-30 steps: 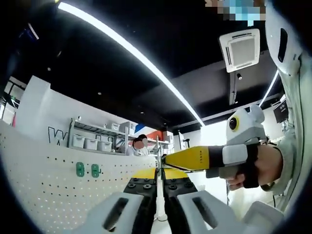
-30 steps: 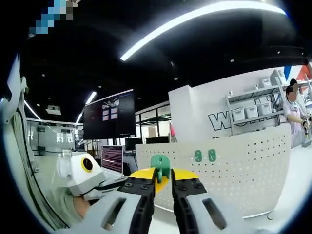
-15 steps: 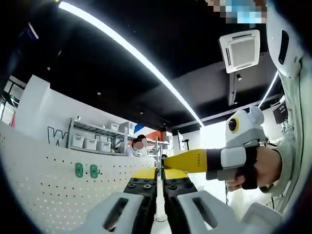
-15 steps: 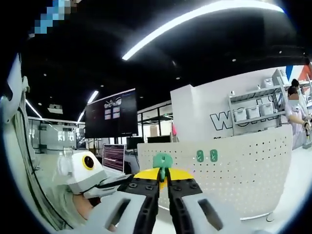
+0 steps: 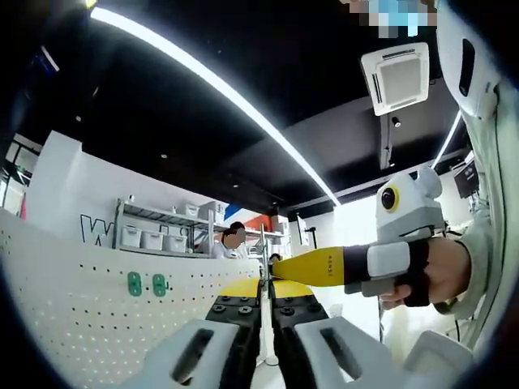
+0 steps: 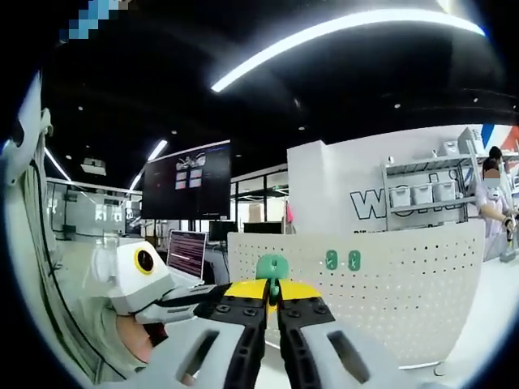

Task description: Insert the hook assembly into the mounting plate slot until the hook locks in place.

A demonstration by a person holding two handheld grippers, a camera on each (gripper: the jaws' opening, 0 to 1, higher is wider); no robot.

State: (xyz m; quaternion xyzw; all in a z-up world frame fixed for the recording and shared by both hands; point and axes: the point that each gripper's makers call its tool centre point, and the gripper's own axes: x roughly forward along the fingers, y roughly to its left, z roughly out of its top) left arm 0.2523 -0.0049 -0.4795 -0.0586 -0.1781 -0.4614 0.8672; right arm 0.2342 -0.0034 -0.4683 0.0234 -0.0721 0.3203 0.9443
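Note:
In the left gripper view the white perforated mounting plate (image 5: 73, 316) runs from the left to my left gripper (image 5: 265, 285), which is shut on the plate's thin edge. Two green hooks (image 5: 146, 284) sit on the plate's face. My right gripper (image 5: 312, 266), yellow-tipped and held by a hand, comes in from the right, close to the plate's edge. In the right gripper view my right gripper (image 6: 272, 285) is shut on a green hook assembly (image 6: 272, 266), just in front of the plate (image 6: 397, 300). My left gripper (image 6: 195, 293) holds the plate's left edge.
Behind the plate stand a metal shelf with white bins (image 6: 418, 194) and a person (image 6: 493, 203). A dark wall screen (image 6: 188, 180) and a laptop (image 6: 186, 253) are at the left. My sleeve (image 5: 495, 203) runs along the right of the left gripper view.
My right gripper's jaws have closed from slightly apart to tight on the green hook. The plate has grown a little in that view, and the left gripper still holds it.

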